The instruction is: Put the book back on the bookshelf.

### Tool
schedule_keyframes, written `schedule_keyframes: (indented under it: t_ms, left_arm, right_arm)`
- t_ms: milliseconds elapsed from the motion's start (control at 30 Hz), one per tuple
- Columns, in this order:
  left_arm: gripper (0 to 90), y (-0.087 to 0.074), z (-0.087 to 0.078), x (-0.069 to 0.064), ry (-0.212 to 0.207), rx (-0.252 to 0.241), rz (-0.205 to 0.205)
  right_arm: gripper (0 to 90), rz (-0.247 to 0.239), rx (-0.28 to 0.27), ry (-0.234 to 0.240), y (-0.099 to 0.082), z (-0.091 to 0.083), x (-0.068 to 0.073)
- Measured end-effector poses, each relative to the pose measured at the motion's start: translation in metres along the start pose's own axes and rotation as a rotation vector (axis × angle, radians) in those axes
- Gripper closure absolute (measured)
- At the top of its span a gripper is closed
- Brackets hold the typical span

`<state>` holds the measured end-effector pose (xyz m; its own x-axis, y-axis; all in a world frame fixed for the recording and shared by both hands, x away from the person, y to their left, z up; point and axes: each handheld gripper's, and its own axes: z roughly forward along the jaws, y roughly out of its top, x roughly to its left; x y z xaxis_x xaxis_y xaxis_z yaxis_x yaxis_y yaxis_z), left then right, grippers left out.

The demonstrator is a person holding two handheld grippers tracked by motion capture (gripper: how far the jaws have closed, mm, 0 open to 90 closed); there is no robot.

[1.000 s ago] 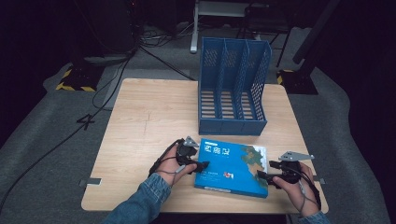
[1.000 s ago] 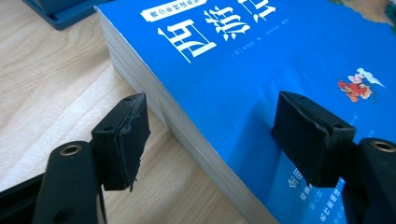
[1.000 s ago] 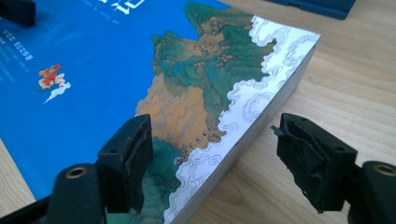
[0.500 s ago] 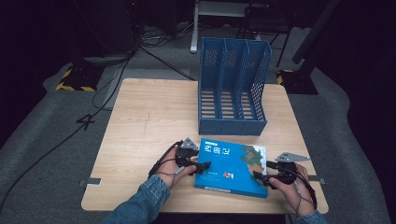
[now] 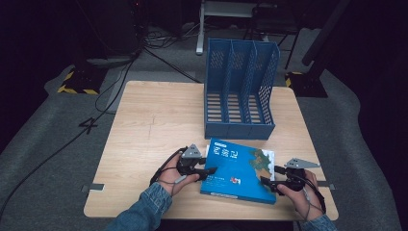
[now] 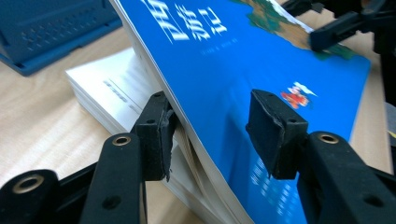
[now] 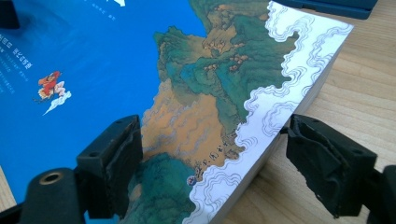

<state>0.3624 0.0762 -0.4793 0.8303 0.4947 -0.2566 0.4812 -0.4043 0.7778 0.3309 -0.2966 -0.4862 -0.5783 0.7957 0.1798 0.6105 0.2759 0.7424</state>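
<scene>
Left gripper view: my left tool (image 6: 210,128), jaws just closing, straddles the thick blue paperback book (image 6: 224,65) unpinched; I'd seat deeper, then squeeze.

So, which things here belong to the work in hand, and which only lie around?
In the job:
- blue book, top of a two-book stack
- left gripper, right gripper, one at each side of the book

Just lying about:
- white book underneath
- blue file rack behind, slots empty
- wooden table
</scene>
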Motion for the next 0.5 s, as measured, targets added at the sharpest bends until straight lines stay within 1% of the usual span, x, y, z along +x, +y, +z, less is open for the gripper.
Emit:
schedule_keyframes:
  t_ms: [67, 100, 133, 200, 233, 300, 367, 400, 433, 500]
  left_arm:
    - [53.8, -0.004, -0.002, 0.001, -0.018, 0.041, -0.022]
    - [53.6, -0.004, -0.002, 0.001, -0.018, 0.041, -0.022]
    - [53.6, -0.007, -0.003, 0.002, -0.034, 0.057, -0.042]
    - [54.1, -0.009, -0.005, 0.004, -0.053, 0.059, -0.048]
    - [55.8, -0.008, -0.007, 0.004, -0.058, 0.062, -0.039]
    - [59.2, -0.005, -0.008, 0.001, -0.047, 0.064, 0.004]
    - [59.5, -0.003, -0.008, -0.001, -0.042, 0.067, 0.039]
    - [58.2, -0.003, -0.007, -0.001, -0.045, 0.071, 0.049]
    - [54.9, -0.004, -0.003, 0.000, -0.044, 0.061, 0.053]
    - [47.2, -0.007, 0.004, 0.003, -0.036, 0.025, 0.054]
  right_arm:
    - [19.3, 0.002, -0.006, 0.000, -0.001, 0.000, 0.000]
    - [19.3, 0.002, -0.006, 0.000, -0.001, 0.000, 0.000]
    - [19.3, 0.003, -0.008, 0.001, -0.001, 0.000, 0.000]
    - [19.3, 0.007, -0.010, 0.005, -0.002, 0.000, -0.001]
    - [19.3, 0.010, -0.013, 0.009, -0.002, 0.000, -0.001]
    - [19.2, 0.016, -0.016, 0.014, -0.003, 0.000, -0.002]
    - [19.0, 0.016, -0.015, 0.015, -0.003, 0.001, -0.002]
    - [18.8, 0.014, -0.017, 0.014, -0.002, 0.001, -0.002]
    - [18.3, 0.011, -0.017, 0.012, -0.002, 0.001, -0.001]
    - [17.5, 0.009, -0.015, 0.009, -0.002, 0.001, -0.001]
